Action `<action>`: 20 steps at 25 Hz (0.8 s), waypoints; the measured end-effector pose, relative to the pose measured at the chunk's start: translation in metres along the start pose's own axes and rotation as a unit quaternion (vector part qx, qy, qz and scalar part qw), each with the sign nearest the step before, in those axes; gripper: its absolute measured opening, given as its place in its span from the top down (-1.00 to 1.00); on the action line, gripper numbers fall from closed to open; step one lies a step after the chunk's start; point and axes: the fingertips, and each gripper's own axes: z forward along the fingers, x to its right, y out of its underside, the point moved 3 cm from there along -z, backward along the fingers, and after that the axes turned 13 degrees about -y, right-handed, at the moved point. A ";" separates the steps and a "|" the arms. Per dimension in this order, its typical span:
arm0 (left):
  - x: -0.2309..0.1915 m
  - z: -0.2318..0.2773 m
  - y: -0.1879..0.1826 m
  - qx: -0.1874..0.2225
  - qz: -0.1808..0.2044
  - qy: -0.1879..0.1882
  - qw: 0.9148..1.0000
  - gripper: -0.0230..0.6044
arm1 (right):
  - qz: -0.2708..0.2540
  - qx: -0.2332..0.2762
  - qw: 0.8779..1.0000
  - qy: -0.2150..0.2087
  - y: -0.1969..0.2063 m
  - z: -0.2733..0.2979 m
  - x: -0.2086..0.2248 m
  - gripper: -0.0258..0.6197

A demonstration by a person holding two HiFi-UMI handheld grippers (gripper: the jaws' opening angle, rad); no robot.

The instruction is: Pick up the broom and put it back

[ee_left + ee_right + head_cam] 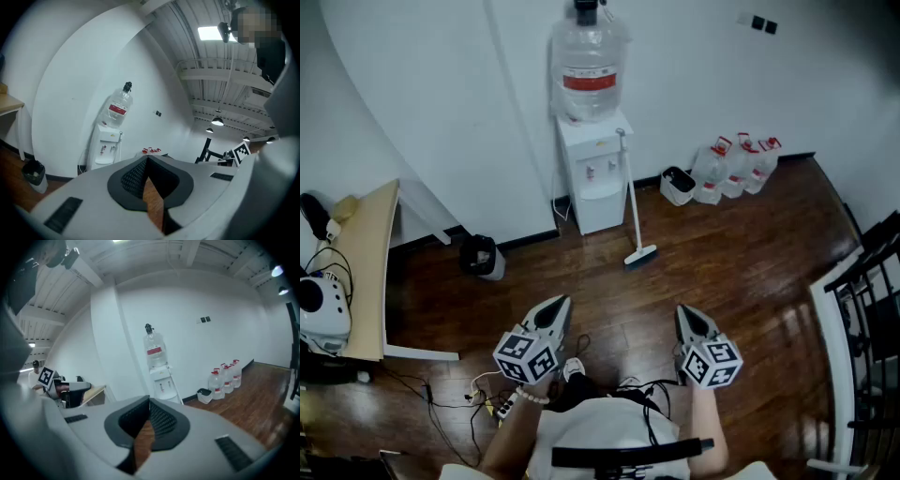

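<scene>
Dark wooden floor (750, 272) spreads under both grippers in a white-walled room. The left gripper (558, 305) has its jaws clenched tip to tip with nothing between them, only floor showing through the hollow of the pads. The right gripper (686, 314) is the same: jaws pressed together and empty. Both are held side by side above the floor, pointing toward the far wall. Well ahead of them, the broom (630, 197) stands tilted, its head on the floor and its handle leaning against the right side of the white water dispenser (593, 178). Water jugs (736, 164) sit by the wall to the right, and a table (370, 272) stands at the left.
</scene>
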 end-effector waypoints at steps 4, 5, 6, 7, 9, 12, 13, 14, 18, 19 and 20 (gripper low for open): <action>0.012 0.001 0.003 0.003 -0.001 -0.007 1.000 0.95 | 0.004 0.003 1.000 -0.006 0.002 -0.010 0.005 0.88; 0.016 0.001 0.004 0.003 0.001 -0.009 1.000 0.95 | 0.005 0.003 1.000 -0.008 0.004 -0.014 0.008 0.88; 0.020 0.001 0.006 0.003 0.004 -0.011 1.000 0.95 | 0.007 0.003 1.000 -0.008 0.006 -0.017 0.011 0.89; 0.024 0.001 0.008 0.003 0.007 -0.012 1.000 0.95 | 0.008 0.003 1.000 -0.008 0.008 -0.022 0.015 0.89; 0.031 0.001 0.011 0.004 0.012 -0.015 1.000 0.95 | 0.010 0.004 1.000 -0.006 0.010 -0.030 0.021 0.89; 0.038 0.000 0.011 0.009 0.016 -0.020 1.000 0.95 | 0.014 0.005 1.000 -0.004 0.015 -0.040 0.030 0.89; 0.039 0.001 0.010 0.011 0.017 -0.021 1.000 0.95 | 0.015 0.006 1.000 -0.003 0.016 -0.043 0.033 0.89; 0.041 0.001 0.010 0.012 0.018 -0.021 1.000 0.95 | 0.017 0.008 1.000 -0.001 0.017 -0.044 0.037 0.89; 0.040 0.016 0.008 0.011 0.020 -0.022 1.000 0.95 | 0.015 0.017 1.000 0.000 0.009 -0.038 0.051 0.89; 0.038 0.023 0.007 0.011 0.019 -0.022 1.000 0.95 | 0.013 0.018 1.000 0.000 0.006 -0.034 0.053 0.89; 0.037 0.030 0.005 0.011 0.019 -0.021 1.000 0.95 | 0.010 0.017 1.000 0.000 0.004 -0.029 0.055 0.89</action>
